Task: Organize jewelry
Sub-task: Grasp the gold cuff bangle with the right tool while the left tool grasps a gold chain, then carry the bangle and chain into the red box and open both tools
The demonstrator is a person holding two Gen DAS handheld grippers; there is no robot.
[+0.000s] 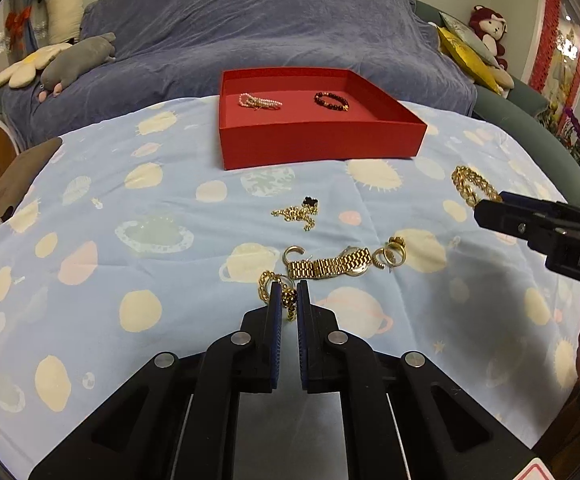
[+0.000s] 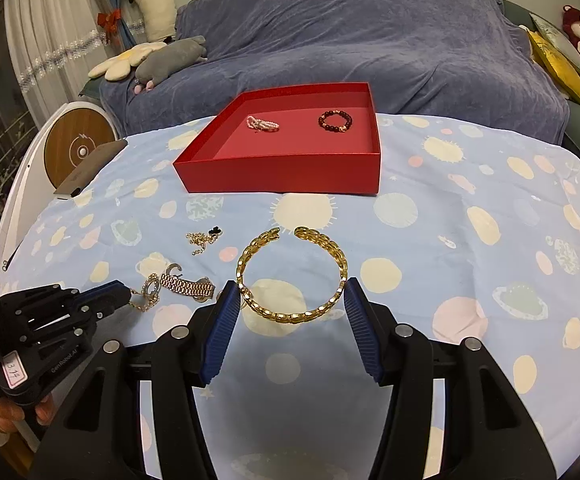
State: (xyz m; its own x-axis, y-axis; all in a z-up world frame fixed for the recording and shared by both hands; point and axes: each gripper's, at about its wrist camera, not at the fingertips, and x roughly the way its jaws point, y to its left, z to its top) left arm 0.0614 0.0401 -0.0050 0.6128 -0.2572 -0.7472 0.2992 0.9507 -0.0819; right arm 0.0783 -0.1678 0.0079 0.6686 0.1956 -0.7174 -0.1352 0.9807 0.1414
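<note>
In the left wrist view my left gripper [image 1: 290, 292] is shut on a gold chain bracelet [image 1: 266, 285] at the near end of a jewelry cluster: a gold watch band [image 1: 330, 267], gold hoop earrings [image 1: 390, 257] and a thin gold chain with a black clover [image 1: 298, 212]. My right gripper [image 2: 290, 300] is shut on a gold open cuff bracelet [image 2: 290, 314], its pads pressing both sides. A red box [image 2: 281, 178] stands farther back on the planet-print cloth. It holds a pearl bracelet [image 2: 261, 124] and a dark bead bracelet [image 2: 334, 121].
A dark flat device [image 1: 13, 188] lies at the cloth's left edge beside a round wooden disc [image 2: 79, 148]. Behind the table is a sofa under a blue cover [image 1: 249, 32], with plush toys [image 1: 77, 60] and cushions [image 1: 470, 56]. A hand [image 2: 17, 412] holds the left gripper.
</note>
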